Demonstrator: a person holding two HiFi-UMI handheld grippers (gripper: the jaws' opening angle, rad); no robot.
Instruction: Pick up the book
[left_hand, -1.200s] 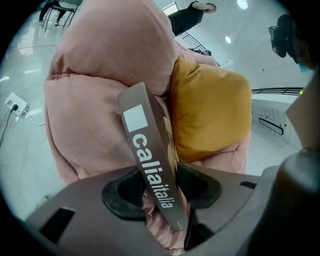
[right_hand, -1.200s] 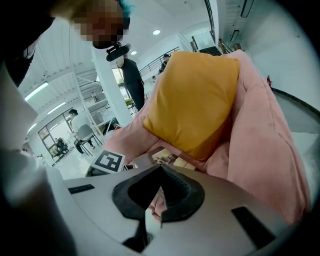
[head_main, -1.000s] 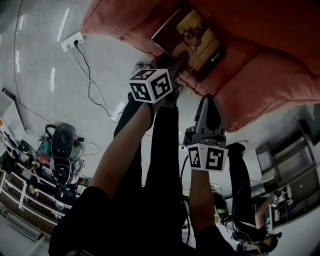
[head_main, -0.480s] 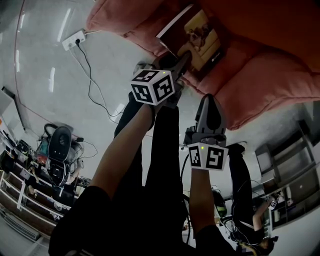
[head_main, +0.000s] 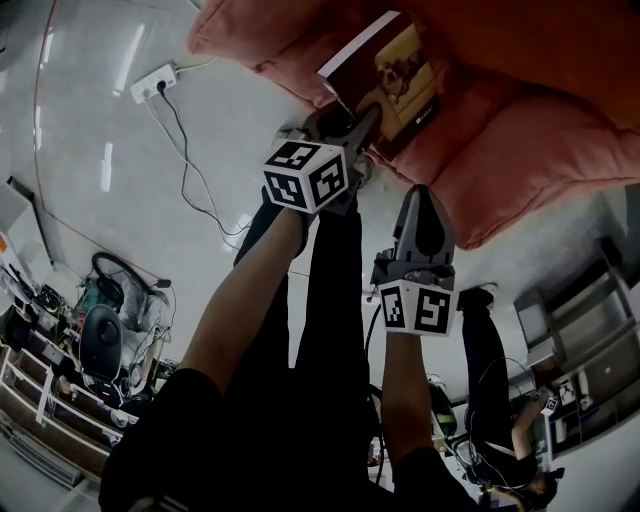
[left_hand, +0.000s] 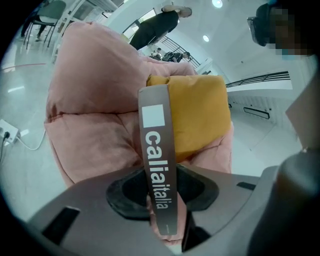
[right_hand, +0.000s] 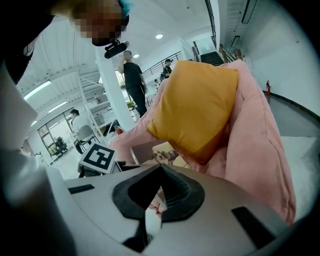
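The book (head_main: 395, 70), brown with a dog photo on its cover, is tilted up off the pink sofa (head_main: 520, 150). My left gripper (head_main: 365, 115) grips its near edge. In the left gripper view the brown spine (left_hand: 157, 150) with white lettering stands upright between the pads of my left gripper (left_hand: 162, 187), whose jaws are closing on it. My right gripper (head_main: 420, 192) hangs lower, in front of the sofa's edge, with its jaws together and nothing in them. From the right gripper view (right_hand: 160, 172) the book (right_hand: 160, 152) lies just beyond the tips.
A yellow cushion (right_hand: 195, 105) leans on the sofa back behind the book. A power strip (head_main: 152, 82) and its cable lie on the pale floor at the left. Shelving (head_main: 580, 330) stands at the right. A person (right_hand: 132, 80) stands farther off.
The left gripper has risen with the book, whose near edge has lifted off the sofa seat. The right gripper has risen a little.
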